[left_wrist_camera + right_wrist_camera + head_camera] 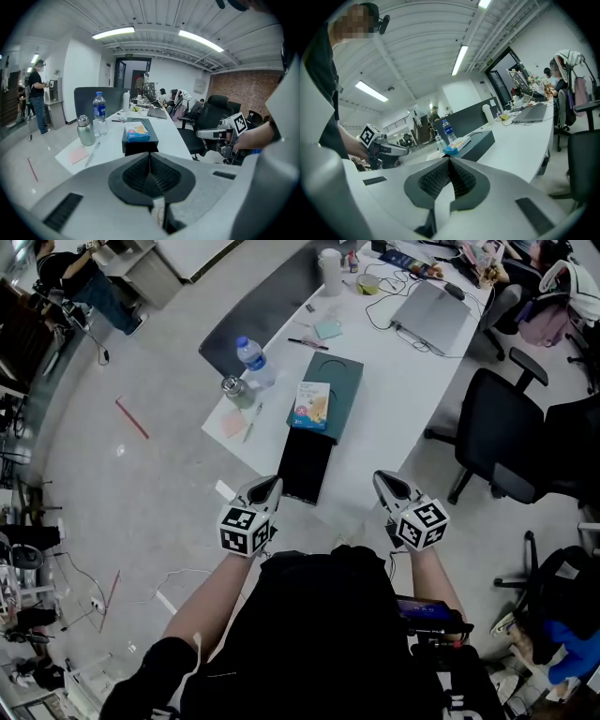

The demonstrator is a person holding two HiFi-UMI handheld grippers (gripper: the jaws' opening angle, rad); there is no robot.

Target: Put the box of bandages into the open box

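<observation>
The box of bandages (311, 405), light blue with a picture on it, lies on top of a dark teal lid (339, 381) on the white table (394, 381). A black open box (306, 463) adjoins the lid at the table's near edge. My left gripper (267, 487) hovers just left of the black box, jaws shut and empty. My right gripper (385, 483) is held to the right of it, off the table edge, also shut and empty. The left gripper view shows the bandage box (137, 131) straight ahead; in the right gripper view the bandage box (456, 144) is ahead and slightly left.
A water bottle (253, 360), a metal flask (234, 390), a pink note (233, 424) and a pen (251, 423) sit at the table's left corner. A laptop (431, 315) and cables lie farther back. A black office chair (506, 437) stands to the right.
</observation>
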